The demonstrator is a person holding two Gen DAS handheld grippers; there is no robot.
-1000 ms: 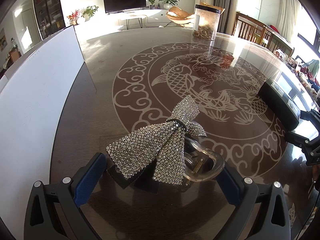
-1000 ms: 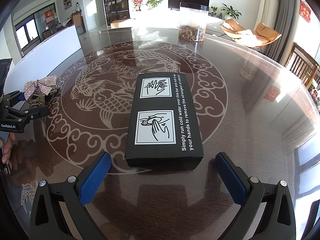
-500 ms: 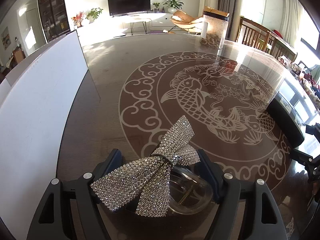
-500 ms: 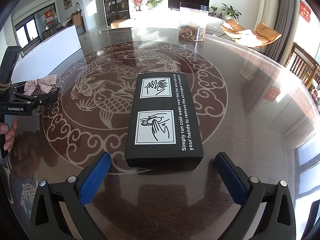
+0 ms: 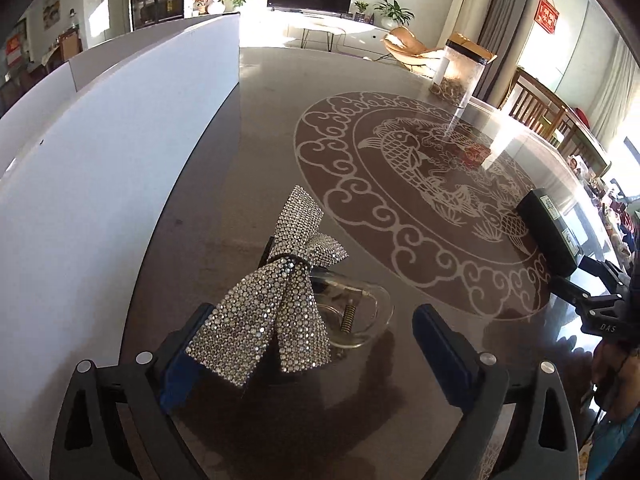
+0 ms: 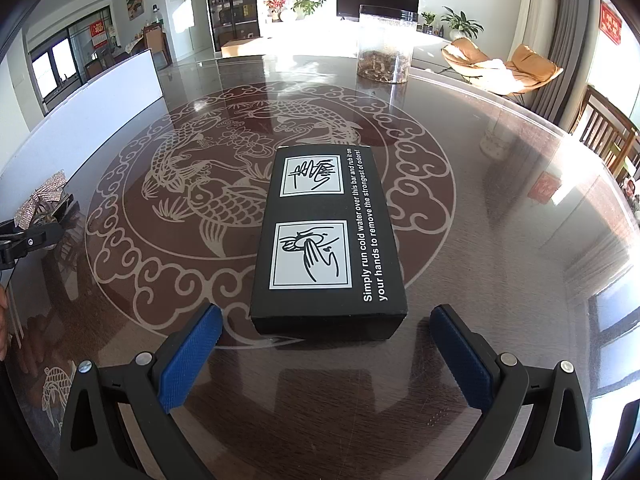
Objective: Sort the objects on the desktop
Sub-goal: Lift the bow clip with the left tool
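Note:
A rhinestone bow hair clip point(image 5: 280, 288) with a clear plastic claw point(image 5: 360, 316) lies on the dark glass table, between the open fingers of my left gripper point(image 5: 316, 344); the bow overlaps the left pad. It shows small at the far left of the right wrist view point(image 6: 42, 200). A black box point(image 6: 332, 240) with white hand pictures lies flat just ahead of my right gripper point(image 6: 326, 360), which is open and empty. The box also shows at the right in the left wrist view point(image 5: 548, 236).
A white board point(image 5: 100, 168) stands along the table's left side. A clear jar with brown contents point(image 6: 384, 48) stands at the far edge. The table point(image 6: 500, 240) carries a fish-and-cloud pattern. Wooden chairs point(image 6: 608, 136) are at the right.
My left gripper closed in around the bow clip half a second ago, and now its fingers stand wide apart again; its view has swung left toward the white board. The right gripper has not moved.

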